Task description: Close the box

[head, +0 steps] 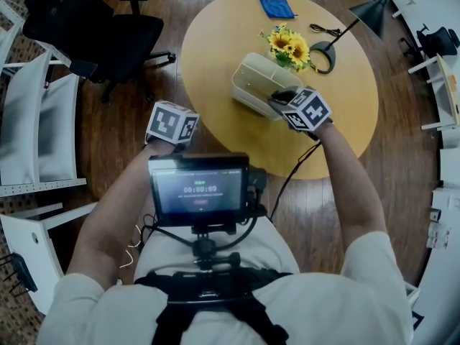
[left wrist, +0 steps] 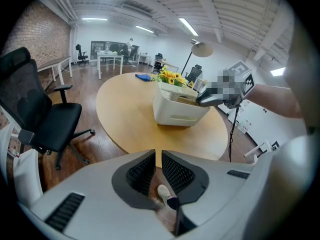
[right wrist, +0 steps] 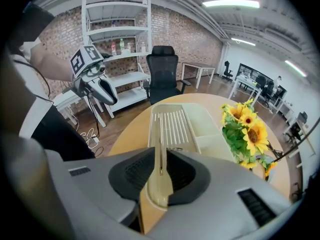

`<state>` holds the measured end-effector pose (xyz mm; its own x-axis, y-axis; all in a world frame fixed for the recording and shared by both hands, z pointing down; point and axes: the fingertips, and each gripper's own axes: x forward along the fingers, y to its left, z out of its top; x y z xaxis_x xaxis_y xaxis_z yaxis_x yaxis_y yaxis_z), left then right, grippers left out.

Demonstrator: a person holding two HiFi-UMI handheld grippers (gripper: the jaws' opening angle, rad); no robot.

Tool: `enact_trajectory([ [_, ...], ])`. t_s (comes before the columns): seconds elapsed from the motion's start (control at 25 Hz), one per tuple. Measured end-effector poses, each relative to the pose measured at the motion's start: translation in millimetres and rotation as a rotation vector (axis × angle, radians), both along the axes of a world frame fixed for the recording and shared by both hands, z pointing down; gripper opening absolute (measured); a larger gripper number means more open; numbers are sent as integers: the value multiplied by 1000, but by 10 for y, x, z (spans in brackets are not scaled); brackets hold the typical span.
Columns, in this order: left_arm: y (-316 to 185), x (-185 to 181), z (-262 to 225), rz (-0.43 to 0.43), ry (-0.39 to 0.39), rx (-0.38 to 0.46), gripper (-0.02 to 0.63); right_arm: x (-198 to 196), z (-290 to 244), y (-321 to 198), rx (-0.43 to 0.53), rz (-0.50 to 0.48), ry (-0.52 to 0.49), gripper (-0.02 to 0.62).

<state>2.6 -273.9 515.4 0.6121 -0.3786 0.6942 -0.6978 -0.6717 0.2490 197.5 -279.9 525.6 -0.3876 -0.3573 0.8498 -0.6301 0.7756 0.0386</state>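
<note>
A cream plastic box stands on the round yellow table, beside the sunflowers. In the right gripper view its ribbed lid lies across the top. A thin cream edge of the lid runs edge-on between my right gripper's jaws. These jaws stand slightly apart and do not clamp it. In the head view the right gripper is at the box's near right corner. My left gripper is shut on nothing. It is held off the table's near left edge, well apart from the box.
Sunflowers stand right behind the box. A black desk lamp and a blue cloth sit further back. A black office chair is left of the table. White shelving lines the left side.
</note>
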Motion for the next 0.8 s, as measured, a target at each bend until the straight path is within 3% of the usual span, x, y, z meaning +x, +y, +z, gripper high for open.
enact_trajectory([
  [0.16, 15, 49, 2, 18, 2, 0, 38, 120, -75, -31, 54, 60, -1, 77],
  [0.44, 5, 128, 3, 79, -2, 20, 37, 495, -216, 103, 149, 297, -25, 77],
  [0.8, 616, -358, 39, 214, 13, 57, 37, 296, -264, 1533, 205, 707, -51, 77],
])
